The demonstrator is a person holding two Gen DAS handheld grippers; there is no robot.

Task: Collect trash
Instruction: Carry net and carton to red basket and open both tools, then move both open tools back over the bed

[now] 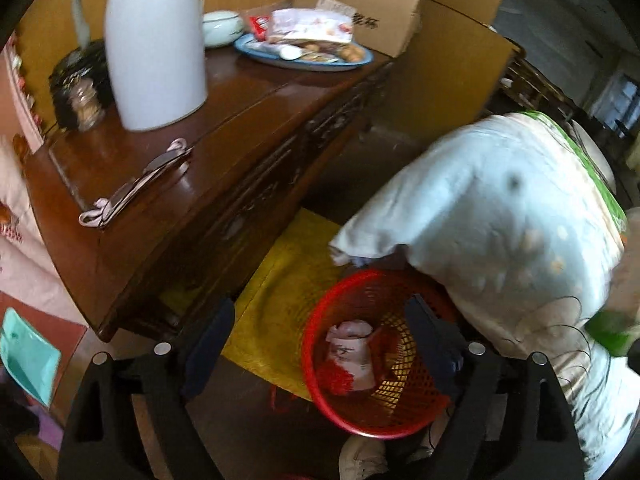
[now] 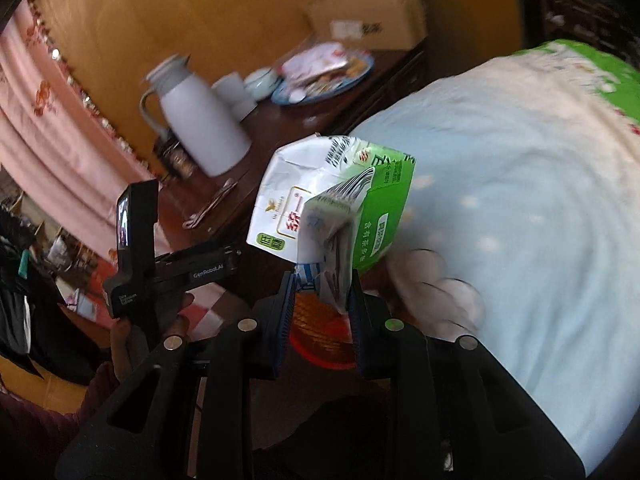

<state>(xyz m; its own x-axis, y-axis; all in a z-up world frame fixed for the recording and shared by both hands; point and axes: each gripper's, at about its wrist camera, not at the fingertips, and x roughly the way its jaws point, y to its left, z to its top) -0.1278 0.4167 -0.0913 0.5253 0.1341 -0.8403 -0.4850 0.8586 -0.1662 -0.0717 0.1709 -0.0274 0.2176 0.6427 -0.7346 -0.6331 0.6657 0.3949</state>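
My left gripper (image 1: 320,344) hangs with its jaws wide apart over the red basket (image 1: 320,396) on the floor, nothing between the pads. A crumpled white-and-red wrapper (image 1: 352,354) lies inside the basket. The basket sits on a yellow mat (image 1: 280,276), just beside the dark wooden counter (image 1: 224,120) and against the pale blue bedding (image 1: 500,216) on the right.

My right gripper (image 2: 322,316) is clamped on a green-and-white carton (image 2: 332,204) — its crushed end is pinched between the blue-padded fingers (image 2: 282,320), and the rest juts forward above the basket's orange-red rim (image 2: 320,350). To the left in that view, a hand (image 2: 132,340) grips the other tool's handle.

On the counter stand a white thermos jug (image 1: 156,44), a blue plate (image 1: 304,60) piled with snack packets, and a small pale bowl (image 1: 222,26) — a cardboard box (image 1: 360,8) sits behind them.
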